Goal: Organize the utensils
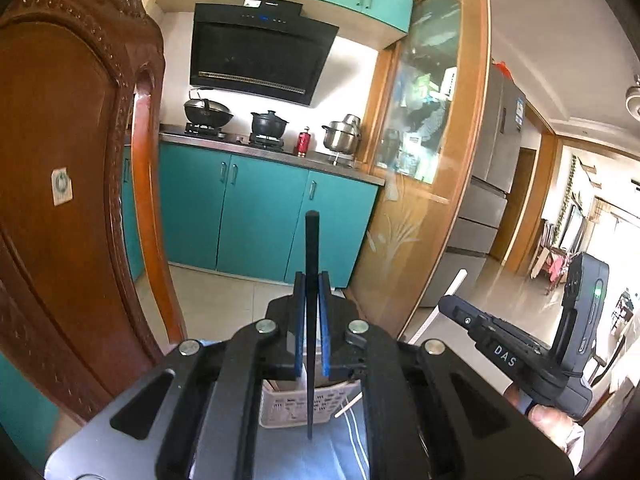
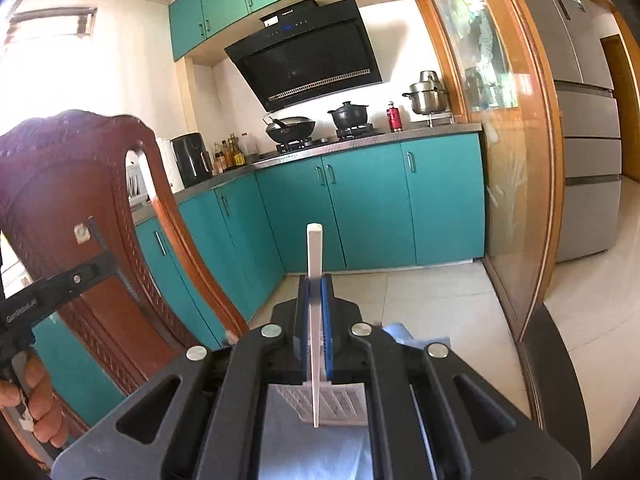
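My left gripper (image 1: 312, 280) is shut on a black chopstick (image 1: 311, 248), held upright, its lower tip hanging over a white perforated utensil basket (image 1: 288, 406) below. My right gripper (image 2: 315, 282) is shut on a white chopstick (image 2: 314, 252), also upright, above the same white basket (image 2: 344, 404). The basket stands on a light blue cloth (image 2: 304, 448). The right gripper's body (image 1: 516, 354) with the white chopstick shows at the right of the left wrist view. The left gripper's body (image 2: 52, 288) shows at the left of the right wrist view.
A carved brown wooden chair back (image 1: 68, 184) stands close on the left, also in the right wrist view (image 2: 92, 216). Teal kitchen cabinets (image 1: 256, 208) with a stove and pots lie ahead. A glass sliding door (image 1: 420, 168) and a fridge (image 2: 584, 120) are to the right.
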Tool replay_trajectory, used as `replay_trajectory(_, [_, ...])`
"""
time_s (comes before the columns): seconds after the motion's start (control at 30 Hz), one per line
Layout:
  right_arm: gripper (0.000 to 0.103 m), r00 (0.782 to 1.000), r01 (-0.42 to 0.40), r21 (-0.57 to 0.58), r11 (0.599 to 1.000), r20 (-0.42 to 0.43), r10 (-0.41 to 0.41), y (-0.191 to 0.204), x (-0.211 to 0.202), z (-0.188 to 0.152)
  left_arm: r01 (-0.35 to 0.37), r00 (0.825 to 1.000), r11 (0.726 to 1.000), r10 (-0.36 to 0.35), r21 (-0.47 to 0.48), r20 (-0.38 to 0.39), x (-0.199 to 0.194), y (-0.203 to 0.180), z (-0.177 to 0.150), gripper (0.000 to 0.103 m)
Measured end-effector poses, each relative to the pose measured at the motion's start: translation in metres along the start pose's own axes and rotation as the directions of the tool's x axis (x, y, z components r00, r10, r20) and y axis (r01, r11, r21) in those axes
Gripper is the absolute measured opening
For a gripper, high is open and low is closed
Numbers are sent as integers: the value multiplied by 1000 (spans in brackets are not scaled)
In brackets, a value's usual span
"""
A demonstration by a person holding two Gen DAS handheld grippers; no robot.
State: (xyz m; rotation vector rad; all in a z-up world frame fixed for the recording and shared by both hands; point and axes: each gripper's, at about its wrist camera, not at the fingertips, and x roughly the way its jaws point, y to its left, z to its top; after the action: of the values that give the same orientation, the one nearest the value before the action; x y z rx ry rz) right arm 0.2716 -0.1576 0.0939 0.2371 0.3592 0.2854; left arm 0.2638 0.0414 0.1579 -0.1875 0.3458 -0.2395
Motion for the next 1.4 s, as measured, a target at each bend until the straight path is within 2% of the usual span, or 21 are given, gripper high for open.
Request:
replay_trajectory(0.1, [7, 1000, 11, -8, 1000, 8, -11, 2, 11, 11, -14, 1000, 1000, 13, -15, -19, 17, 8, -1, 7])
replay_trajectory(0.27, [7, 996, 31, 20, 999, 82, -33, -1, 20, 26, -33, 998, 997, 30, -69, -46, 40, 25, -6, 7])
replay_trajectory(0.4, [7, 995, 75, -5, 997, 69, -75, -1, 41, 22, -38, 999, 994, 39, -102, 0, 49, 30, -4, 7])
replay_trajectory(0.6, [6, 990, 139, -77, 987, 4, -140, 0, 78, -11, -34, 995, 986, 50, -165, 91, 50, 35, -6, 7])
replay_trajectory(0.67, [7, 990, 135, -79, 988, -21, -137, -2, 86, -21, -44, 991, 985, 64, -167, 116, 49, 33, -6, 7])
replay_trajectory(0.77, [6, 992, 120, -92, 989, -29, -123, -2, 91, -33, -96, 984, 986, 114, -134, 136, 60, 27, -14, 7])
replay_trajectory(1.0, [7, 994, 89, -70, 994, -53, -93, -9, 86, -52, -141, 989, 988, 144, -58, 46, 95, 17, -39, 7])
replay_trajectory(1.1, [17, 994, 95, -55, 994, -39, -98, -14, 75, -57, -140, 990, 989, 142, -52, 22, 100, 17, -45, 7])
replay_trajectory(1.17, [33, 996, 92, -51, 994, -13, -93, -15, 62, -60, -141, 990, 989, 142, -42, 8, 101, 15, -50, 7])
replay_trajectory(1.27, [47, 995, 93, -53, 994, 47, -91, -16, 32, -66, -130, 992, 991, 130, -45, -6, 100, 14, -57, 8])
replay_trajectory(1.4, [59, 991, 100, -55, 994, 100, -94, -17, -6, -80, -121, 992, 992, 119, -32, -39, 98, 10, -68, 16])
